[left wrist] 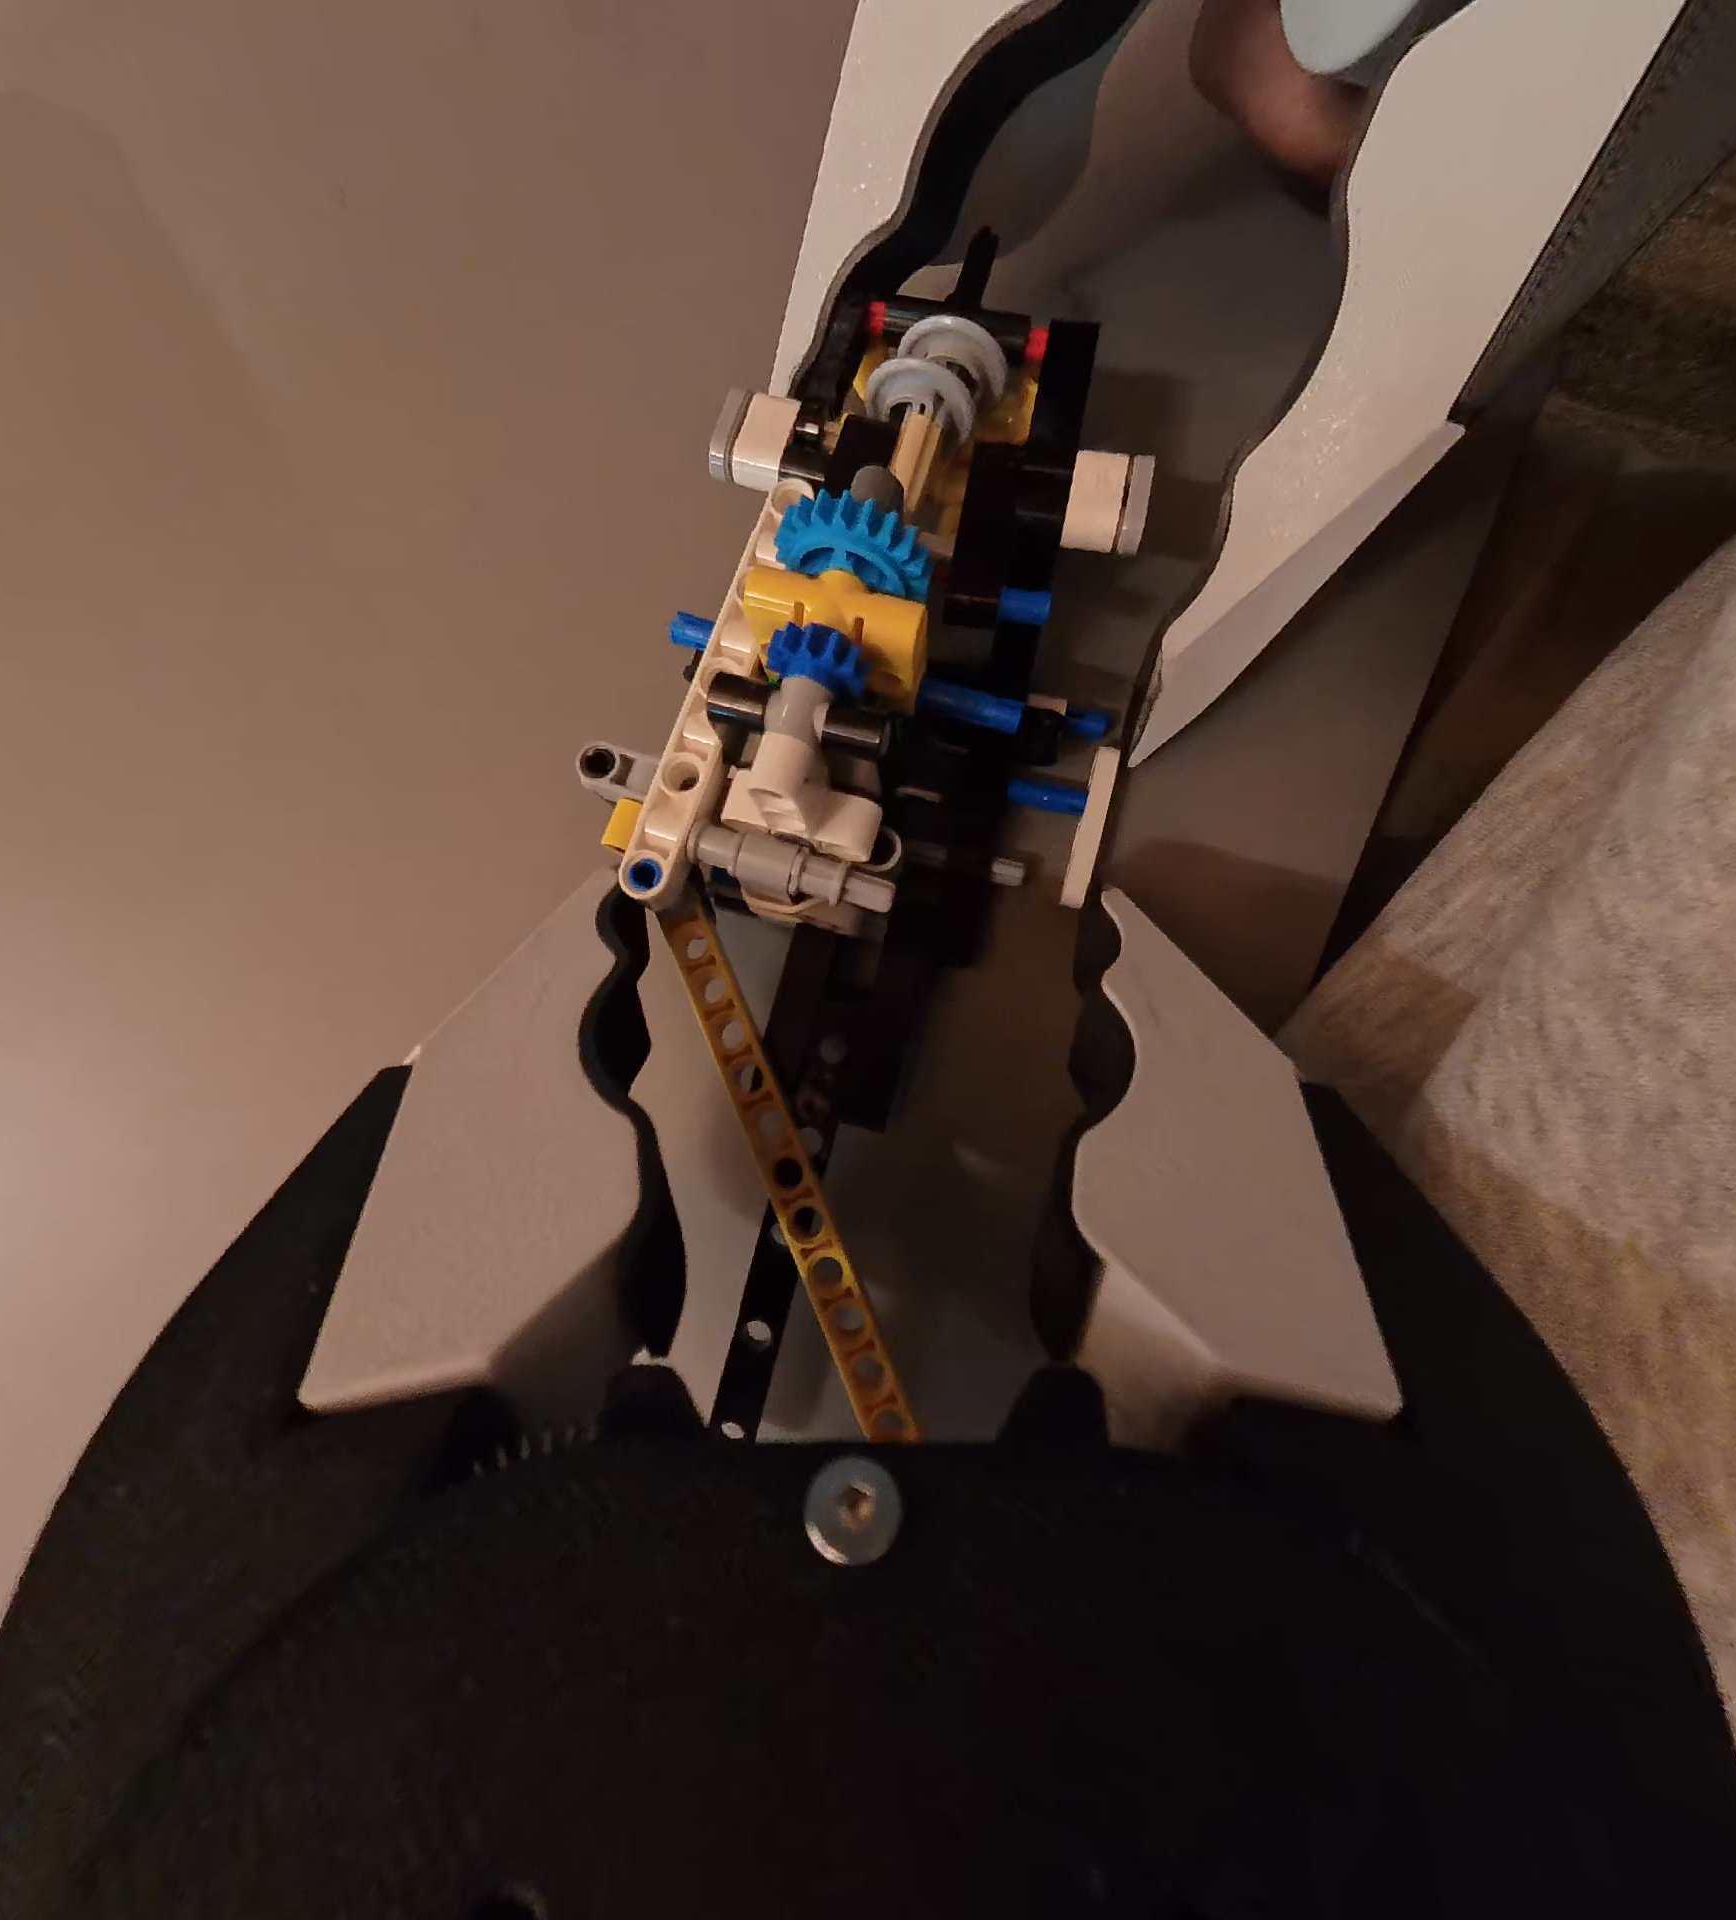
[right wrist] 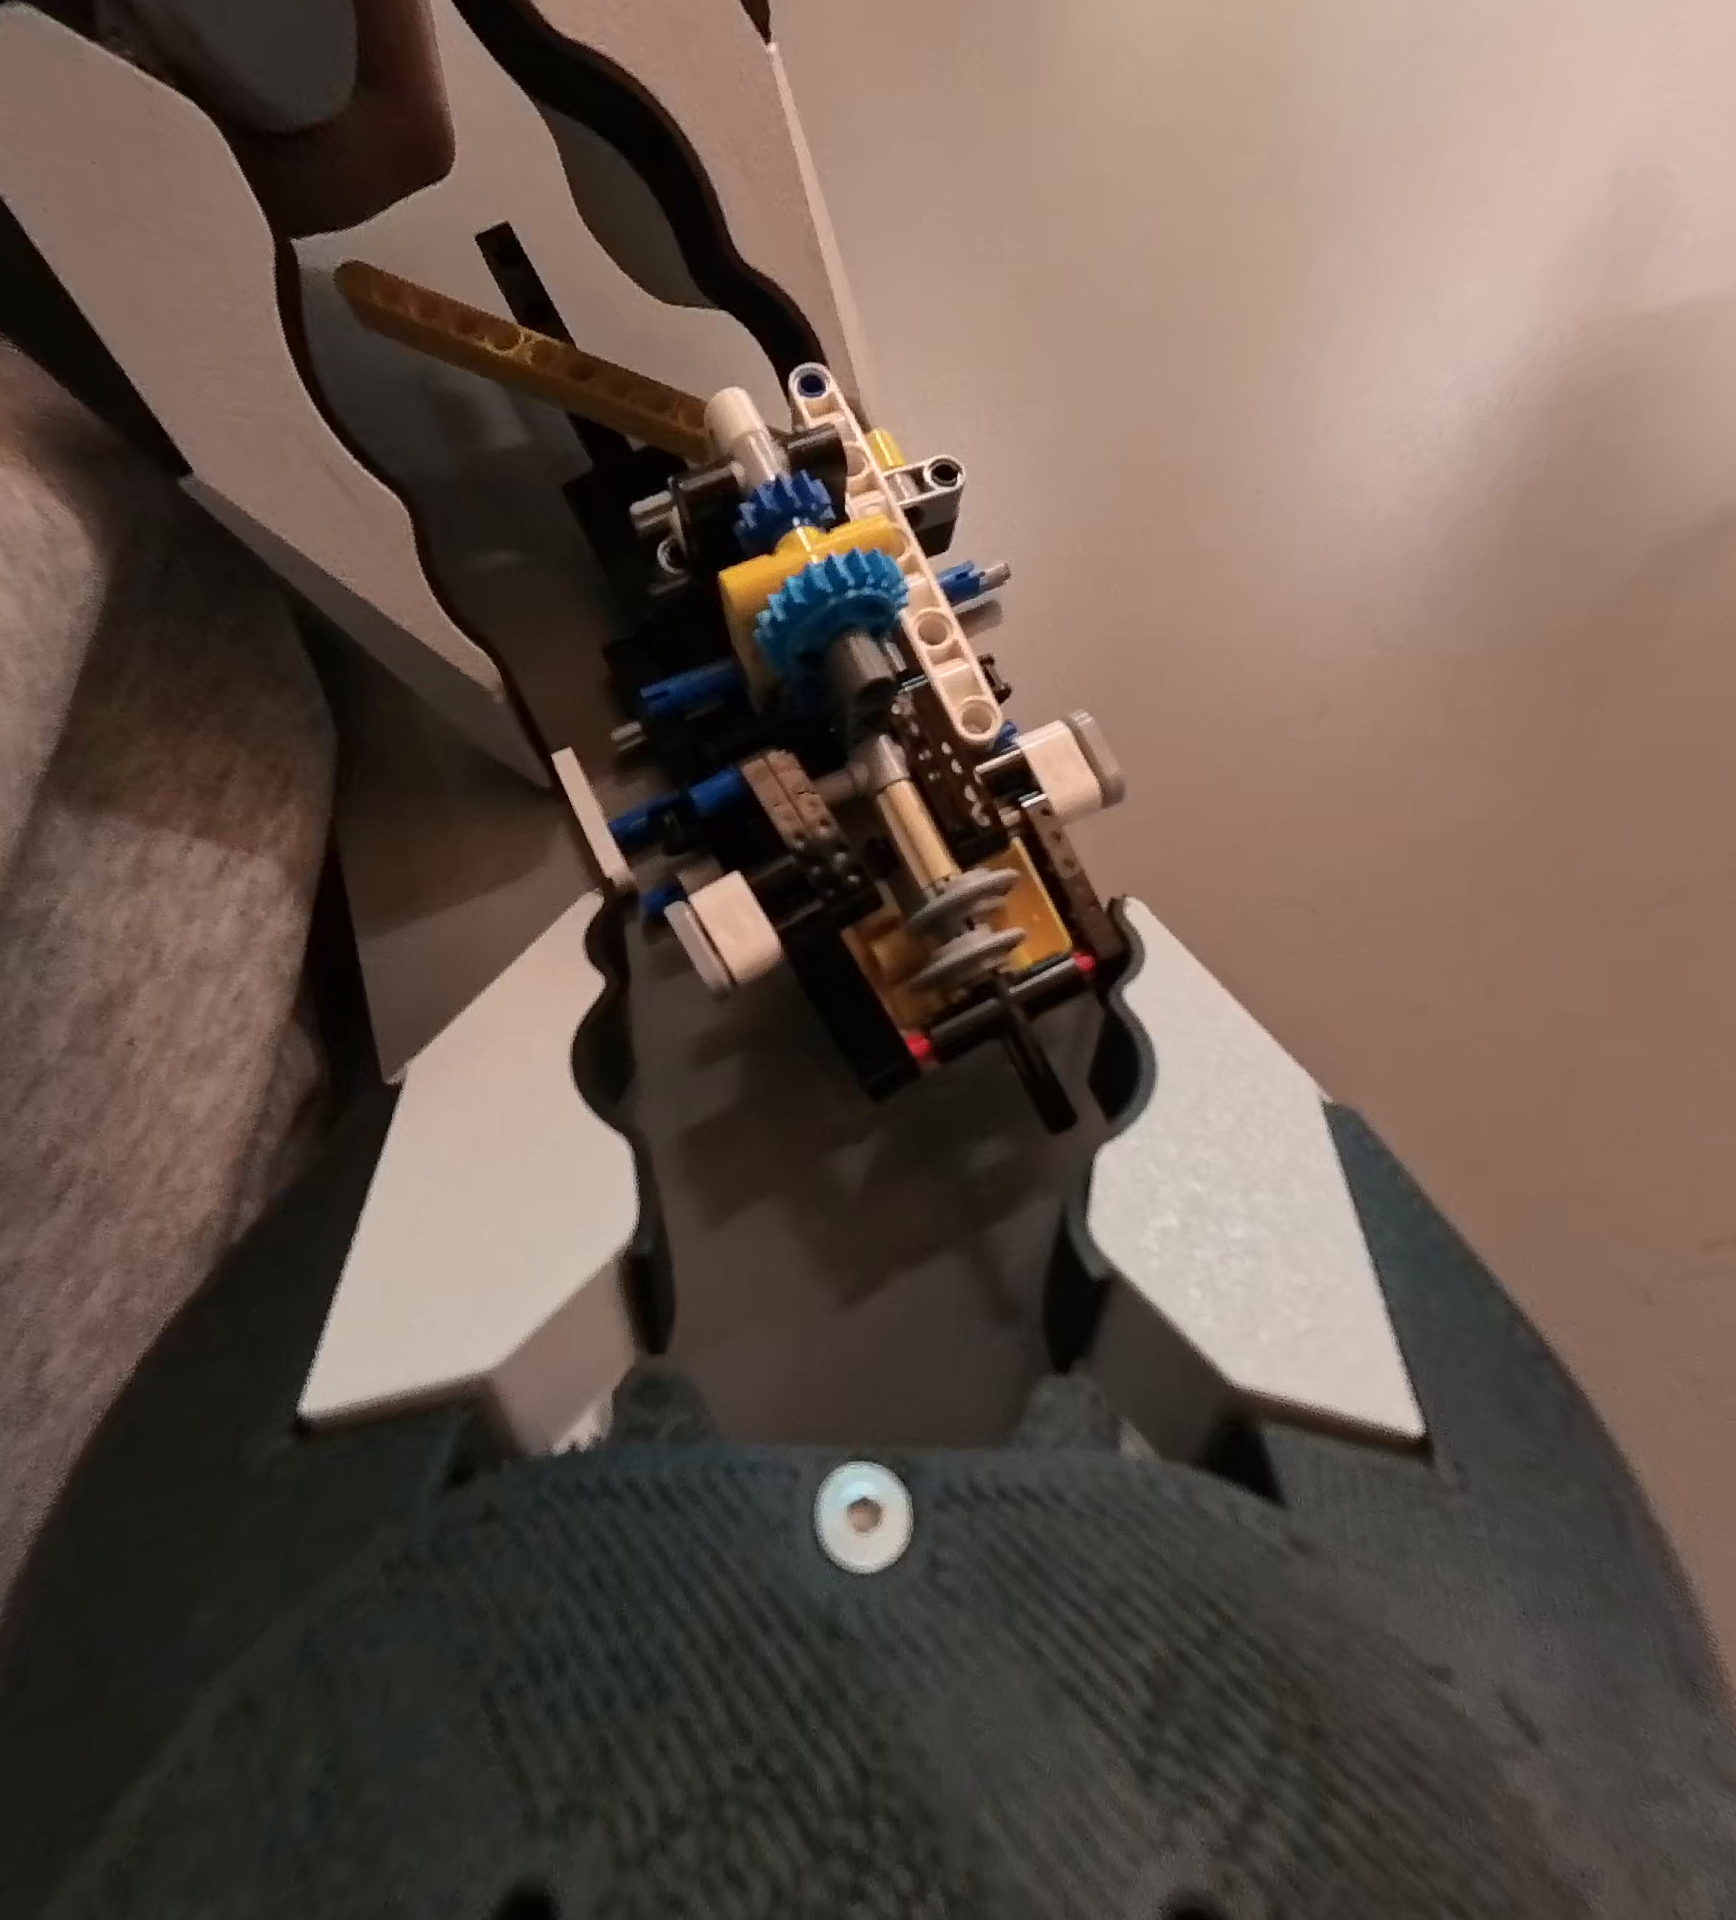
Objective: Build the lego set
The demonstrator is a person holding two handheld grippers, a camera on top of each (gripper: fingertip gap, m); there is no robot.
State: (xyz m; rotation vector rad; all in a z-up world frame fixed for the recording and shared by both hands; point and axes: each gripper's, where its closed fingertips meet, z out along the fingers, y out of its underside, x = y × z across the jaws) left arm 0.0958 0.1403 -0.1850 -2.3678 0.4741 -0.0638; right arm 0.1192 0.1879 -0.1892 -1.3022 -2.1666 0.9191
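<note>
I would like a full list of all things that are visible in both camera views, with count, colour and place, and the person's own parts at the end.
lego model: one, mostly black with white, yellow and blue parts, held in the air between the two grippers.
blue gears: two, a lighter large one and a darker small one, on the yellow block at the model's middle.
grey discs: two, on the axle at the end near the right gripper.
long yellow beam: one, slanting from the model between the left gripper's fingers.
wall: one, beige, behind.
fabric surface: grey, at the side.
left gripper: one, white fingers, black body.
right gripper: one, same colours.
hand: partly visible behind the right gripper.
</note>
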